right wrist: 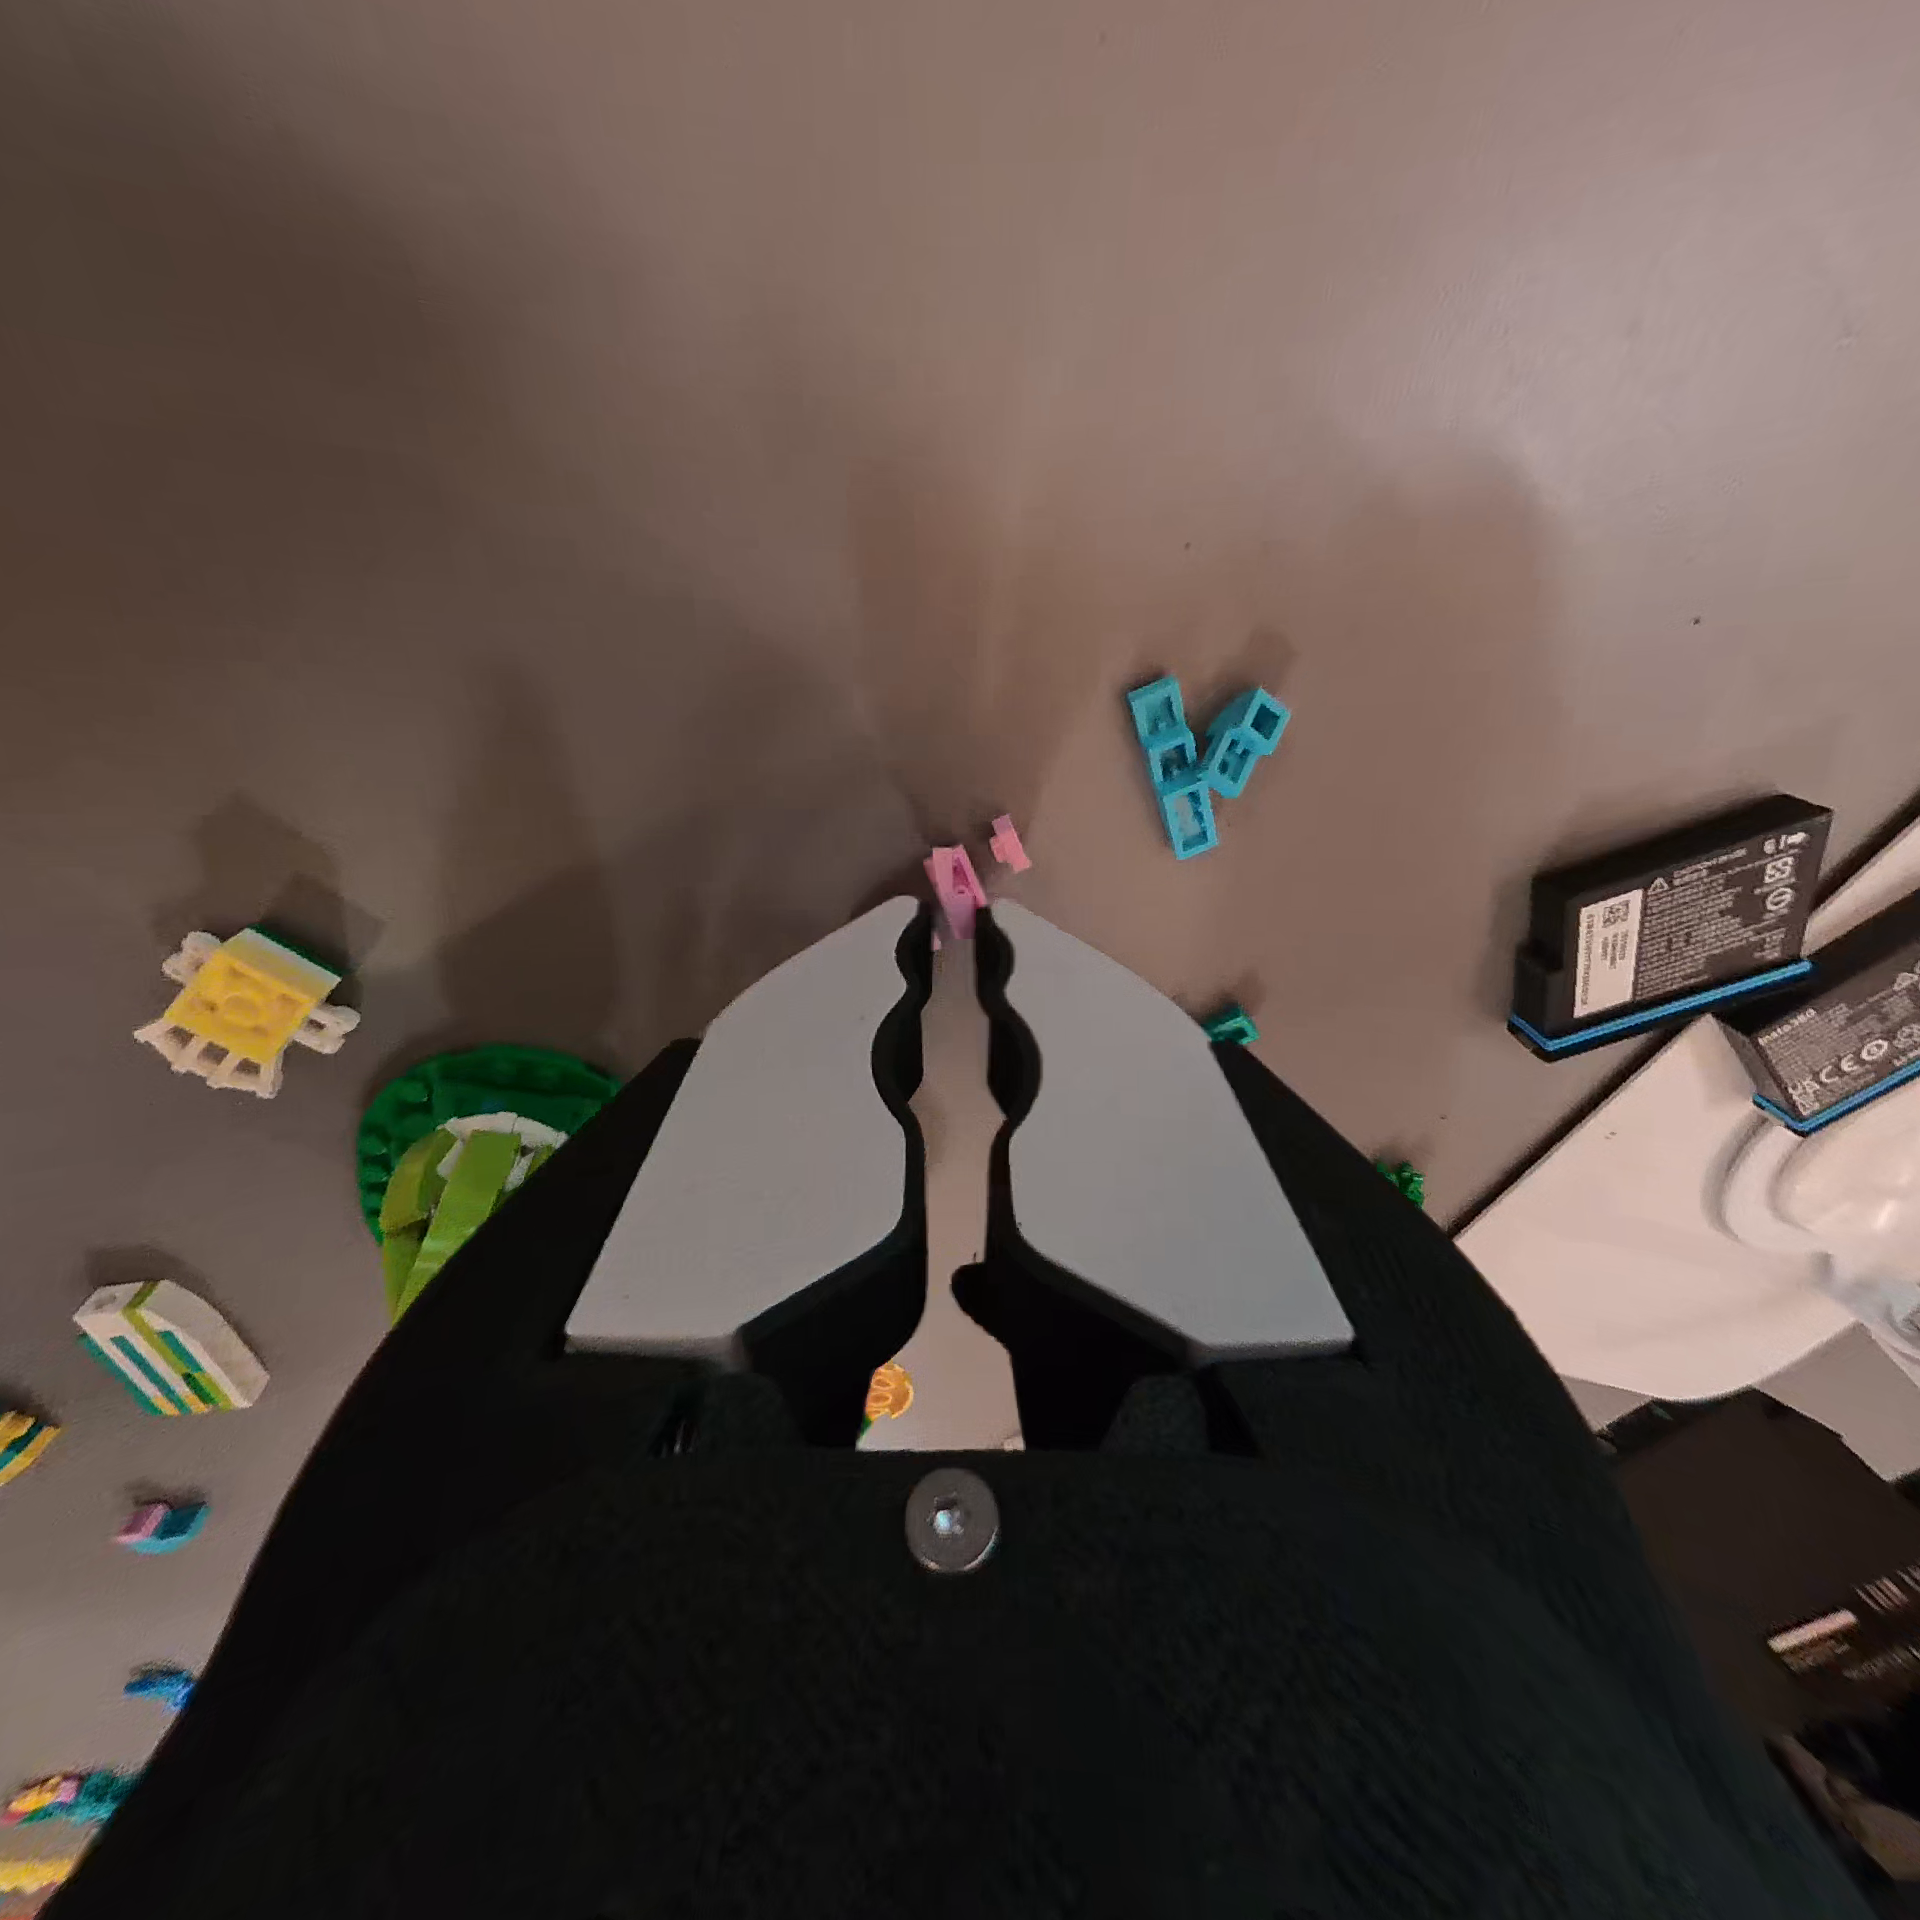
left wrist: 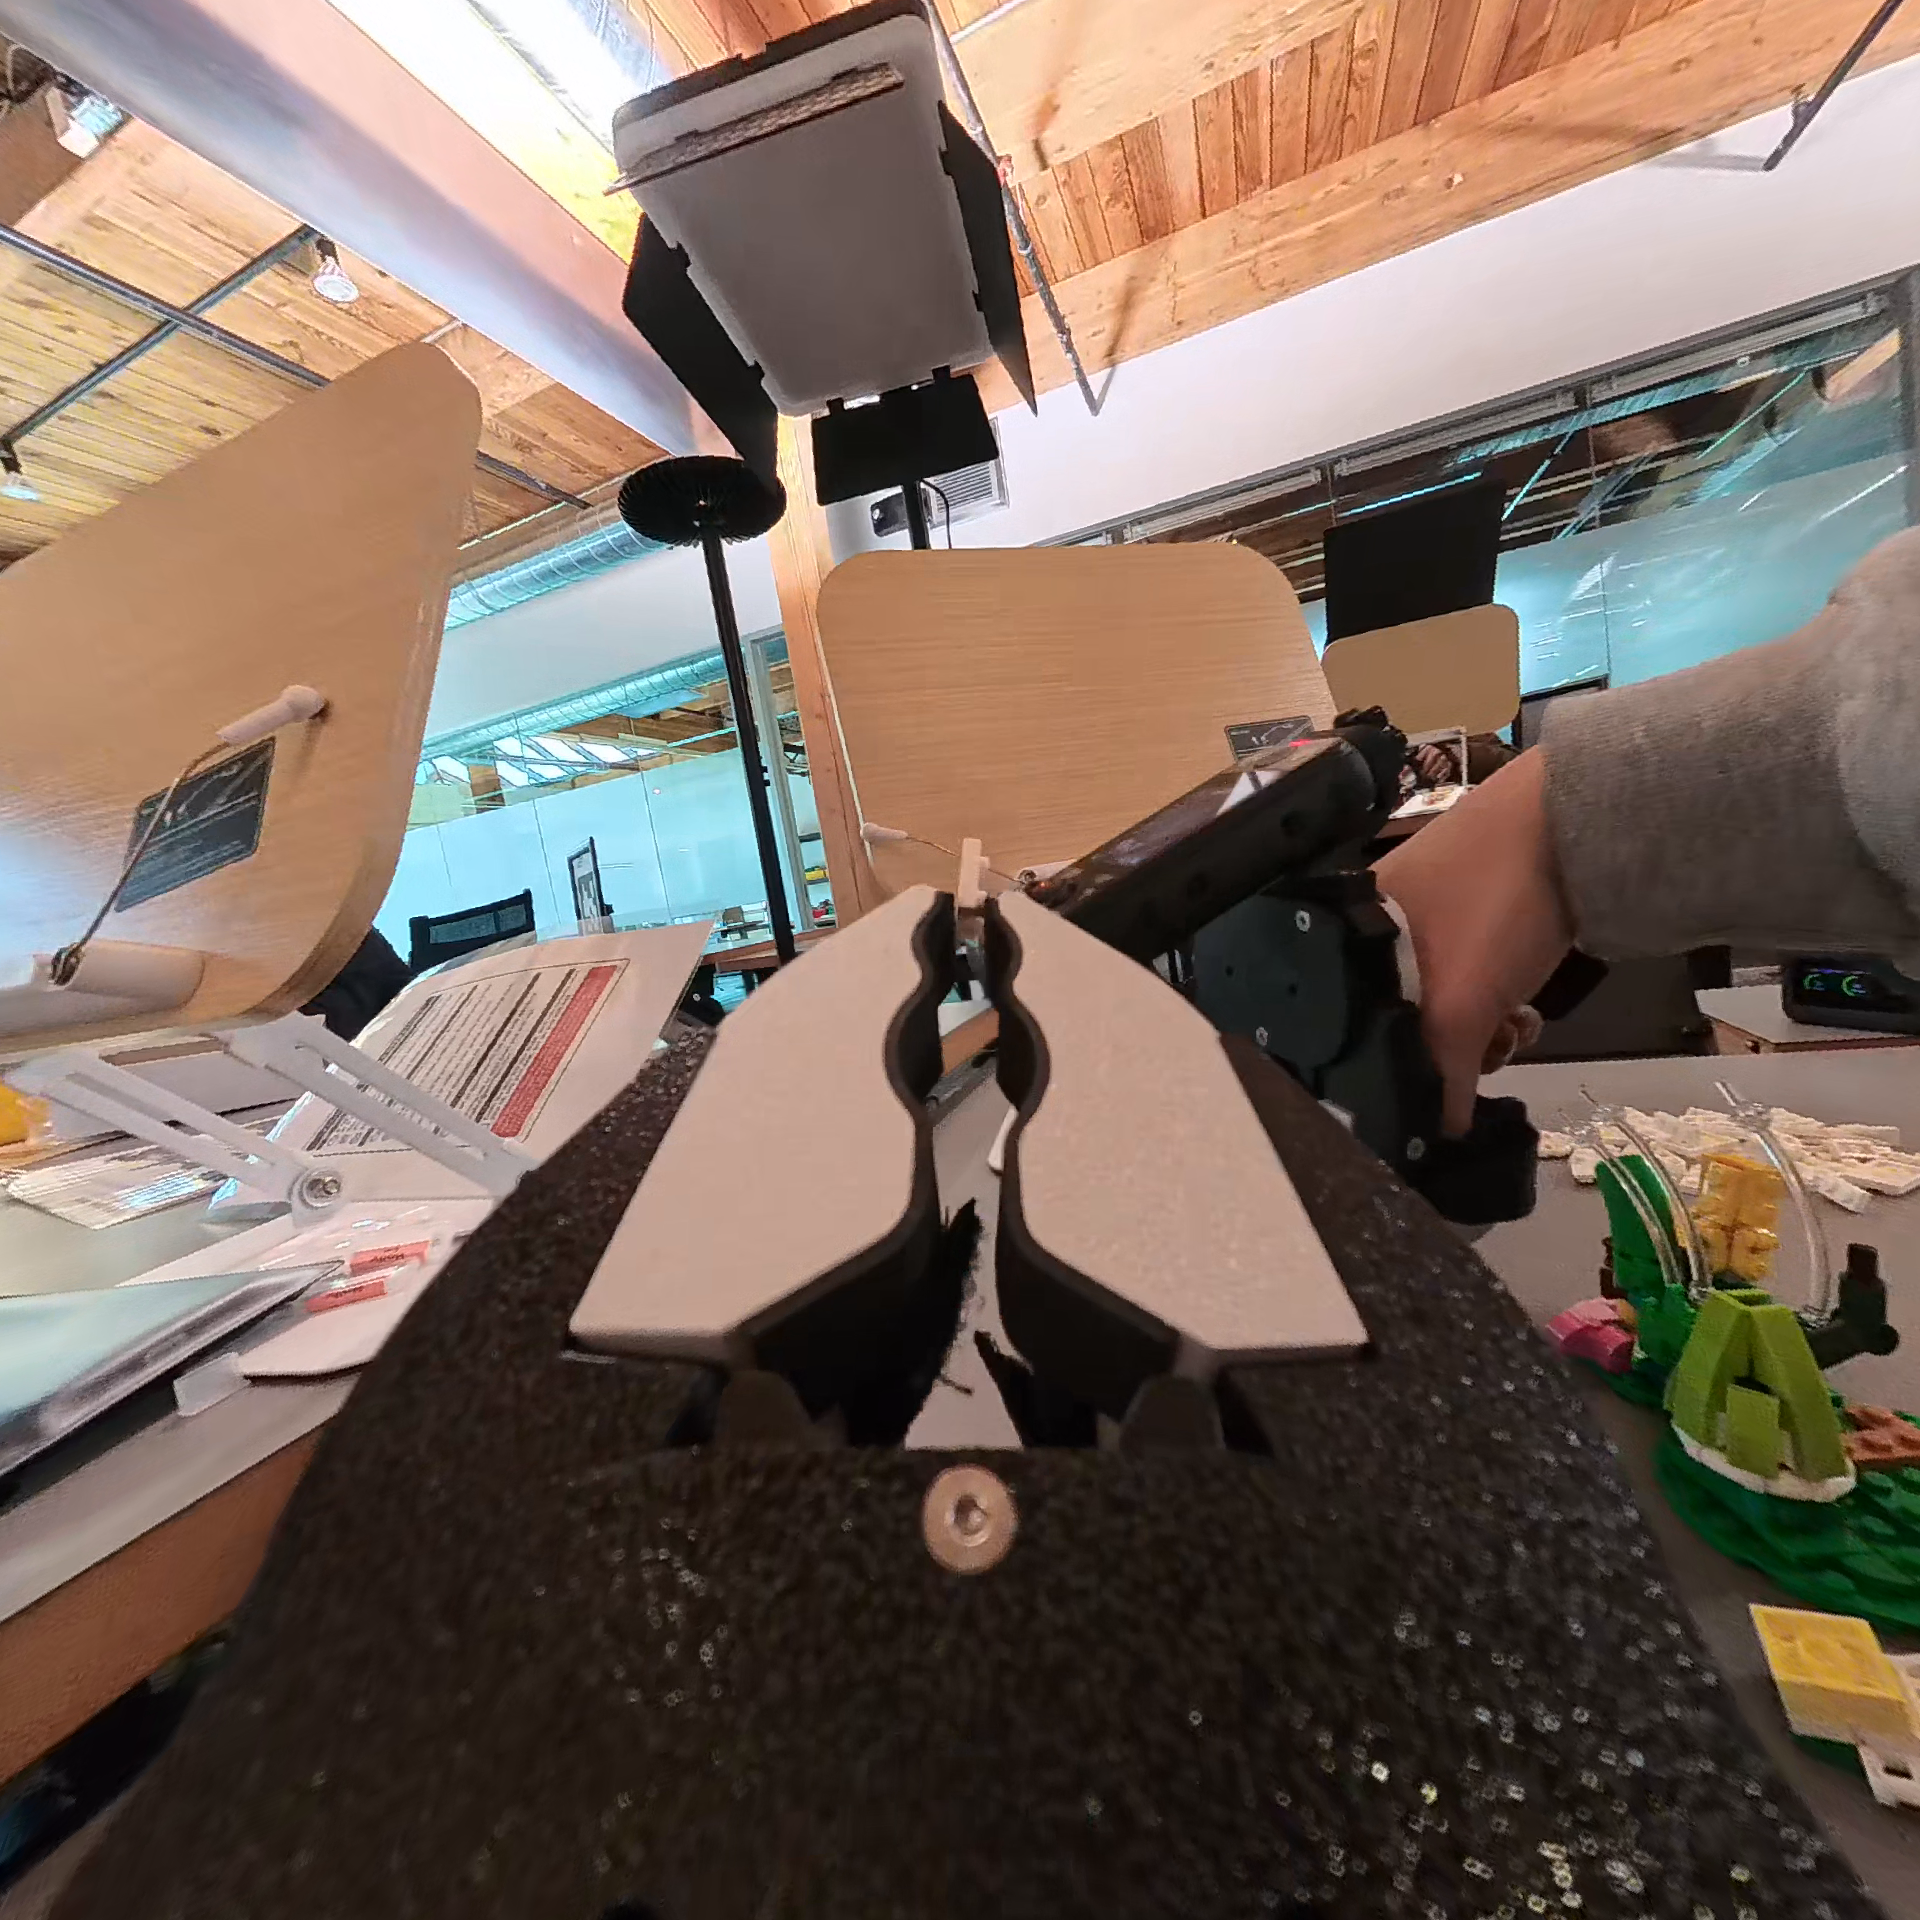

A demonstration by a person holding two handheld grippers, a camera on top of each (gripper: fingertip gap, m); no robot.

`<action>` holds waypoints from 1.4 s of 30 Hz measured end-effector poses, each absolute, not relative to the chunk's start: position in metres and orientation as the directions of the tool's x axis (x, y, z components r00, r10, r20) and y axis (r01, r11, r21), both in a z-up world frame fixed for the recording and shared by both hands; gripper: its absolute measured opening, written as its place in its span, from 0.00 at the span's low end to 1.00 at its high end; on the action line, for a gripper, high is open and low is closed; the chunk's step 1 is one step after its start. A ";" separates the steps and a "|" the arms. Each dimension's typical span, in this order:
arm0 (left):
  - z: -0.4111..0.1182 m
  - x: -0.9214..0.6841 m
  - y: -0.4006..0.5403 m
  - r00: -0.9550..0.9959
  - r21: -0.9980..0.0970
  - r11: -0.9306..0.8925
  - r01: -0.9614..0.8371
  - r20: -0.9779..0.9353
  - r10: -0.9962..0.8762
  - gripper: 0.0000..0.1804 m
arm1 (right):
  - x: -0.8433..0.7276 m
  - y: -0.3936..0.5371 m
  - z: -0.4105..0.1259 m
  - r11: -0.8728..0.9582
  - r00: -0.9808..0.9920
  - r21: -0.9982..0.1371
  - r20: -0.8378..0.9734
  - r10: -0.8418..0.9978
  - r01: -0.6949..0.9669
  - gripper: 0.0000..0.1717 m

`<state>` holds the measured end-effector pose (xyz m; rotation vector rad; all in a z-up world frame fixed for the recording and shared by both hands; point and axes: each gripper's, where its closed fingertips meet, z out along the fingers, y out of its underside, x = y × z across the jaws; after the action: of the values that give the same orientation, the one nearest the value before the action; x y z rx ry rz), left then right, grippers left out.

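Note:
My left gripper (left wrist: 968,914) is raised off the table and shut on a small white brick piece (left wrist: 972,875) that sticks up from its fingertips. My right gripper (right wrist: 954,912) points down at the grey table (right wrist: 935,416), its tips closed on a small pink brick (right wrist: 956,881). A second, smaller pink piece (right wrist: 1010,842) lies just right of it on the table. The right gripper's black body (left wrist: 1299,935) and the hand holding it (left wrist: 1475,935) show in the left wrist view, to the right of my left fingertips.
Light blue bricks (right wrist: 1195,758) lie right of the pink ones. A green brick model (left wrist: 1745,1382) (right wrist: 468,1143), a yellow-and-white assembly (right wrist: 244,1008) and loose white pieces (left wrist: 1766,1143) sit on the table. Black batteries (right wrist: 1673,914) and a white tray (right wrist: 1662,1247) are at the right. Wooden chairs (left wrist: 1039,707) stand behind. My hands' fingertips stand some 20 cm from each other.

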<state>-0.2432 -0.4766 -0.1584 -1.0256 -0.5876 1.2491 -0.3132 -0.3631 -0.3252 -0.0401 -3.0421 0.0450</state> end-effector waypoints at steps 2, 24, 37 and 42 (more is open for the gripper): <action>-0.160 -0.244 -0.473 0.280 -0.879 -0.014 -0.477 -0.167 0.945 0.03 | -0.308 -0.363 -0.321 0.997 -0.996 -0.050 0.056 0.068 0.066 0.11; -0.172 -0.170 -0.364 0.959 -0.926 0.301 -0.229 -0.162 0.231 0.03 | -0.168 -0.374 -0.171 0.744 -0.969 -0.622 0.131 -0.208 -0.243 0.05; -0.169 -0.206 -0.384 0.830 -0.898 0.294 -0.327 -0.124 0.543 0.04 | -0.302 -0.194 -0.235 0.854 -0.799 -0.401 0.361 0.481 0.332 0.02; -0.170 -0.208 -0.385 0.832 -0.901 0.308 -0.306 -0.097 0.546 0.00 | -0.323 -0.143 -0.294 0.767 -0.695 -0.405 0.343 0.632 0.498 0.02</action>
<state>-0.2084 -0.3854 -0.1696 -1.1252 -0.2444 0.5707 -0.3230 -0.1433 -0.2938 -0.8512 -2.4929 0.3885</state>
